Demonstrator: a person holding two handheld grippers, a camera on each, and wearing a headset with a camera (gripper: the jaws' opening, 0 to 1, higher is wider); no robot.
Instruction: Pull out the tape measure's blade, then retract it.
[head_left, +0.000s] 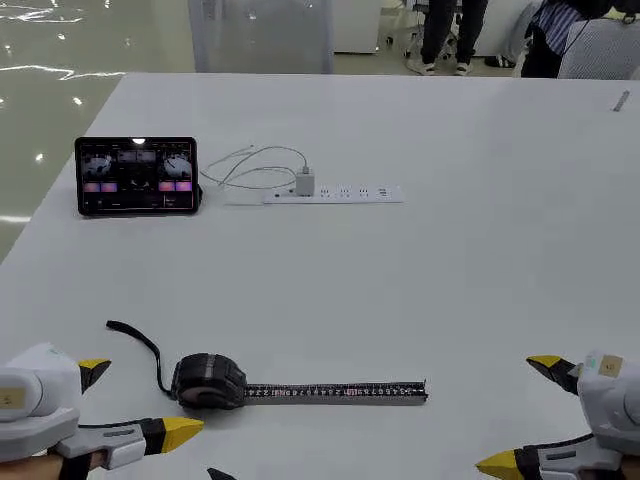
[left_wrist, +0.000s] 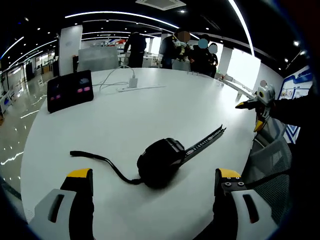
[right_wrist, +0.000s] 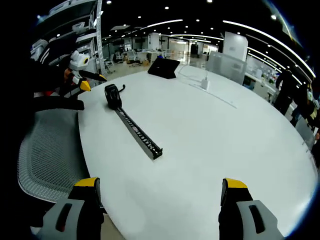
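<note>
A: Surface?

B: White desk (head_left: 450, 250), matte, mostly bare. Glossy floor (head_left: 60, 40) past its left edge, which runs on a slant. People (head_left: 445, 35) stand beyond the far edge.

A: Task thing?

B: Black tape measure (head_left: 208, 381) lies flat close to the near edge, left of centre. The blade (head_left: 340, 392) is out, flat on the desk, running right. A black strap (head_left: 140, 345) curls off to the left of the case.

A: Grippers?

B: The left hand-held gripper (head_left: 145, 400) has its jaws spread wide and holds nothing. It sits just beside the case (in its own view the case lies between the yellow tips but ahead of them, no contact). The right hand-held gripper (head_left: 515, 412) is also wide and empty, apart from the blade's end.

A: Anything else on top?

B: A tablet (head_left: 137, 176) with its screen lit is propped near the left edge. A white power strip (head_left: 335, 193) lies beside it with a looped cable (head_left: 250, 165). Both are well apart from the tape measure.

A: Room to move?

B: Wide bare stretch between the blade and the power strip, and the whole right half is open. Tight at the near edge, where a grey mesh chair (right_wrist: 45, 150) sits just off it in the right gripper view.
</note>
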